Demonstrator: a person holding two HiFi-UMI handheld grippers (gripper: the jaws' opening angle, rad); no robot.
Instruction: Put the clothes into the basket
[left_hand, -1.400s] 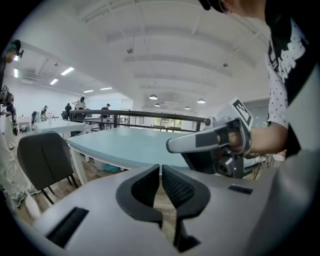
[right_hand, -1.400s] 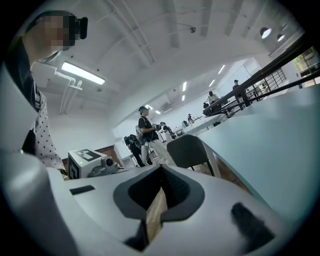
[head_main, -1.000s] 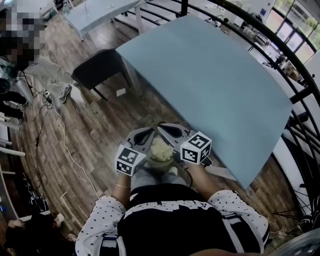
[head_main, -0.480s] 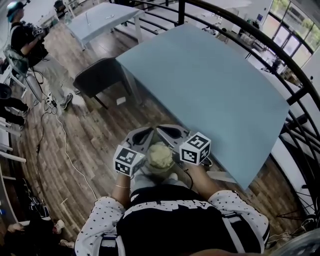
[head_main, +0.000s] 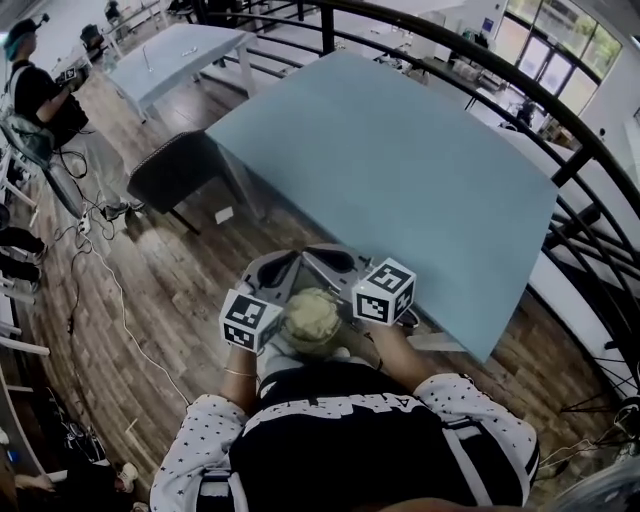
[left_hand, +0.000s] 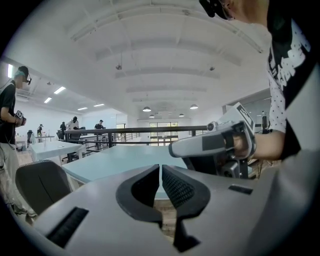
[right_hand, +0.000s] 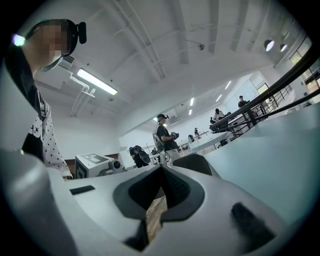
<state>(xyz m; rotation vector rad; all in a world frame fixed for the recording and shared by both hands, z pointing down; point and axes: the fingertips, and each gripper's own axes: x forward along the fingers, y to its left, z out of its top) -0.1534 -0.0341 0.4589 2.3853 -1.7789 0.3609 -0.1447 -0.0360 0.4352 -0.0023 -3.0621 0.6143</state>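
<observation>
Holding nothing in left gripper (left_hand: 160, 167) or right gripper (right_hand: 161, 170), both closed, side by side before the blue table (head_main: 400, 170). No clothes or basket in sight; cannot tell direction or nearer hand.

- The head view is bright and evenly lit. Daylight enters through the windows (head_main: 560, 45) at the top right, which wash out pale.
- The table (head_main: 400, 170) top shows flat light, with no hard shadows or glare.
- The chair (head_main: 180, 170) casts only a soft shadow on the wood floor (head_main: 170, 290).
- Wide-angle distortion bends the railing (head_main: 327, 30) into an arc.
- In the left gripper view, round ceiling lamps (left_hand: 146, 109) light a white hall. Exposure is moderate.
- In the right gripper view, the strip light (right_hand: 96, 82) blooms slightly.
- Both gripper views are circular frames with black corners, and detail smears toward the rim.
</observation>
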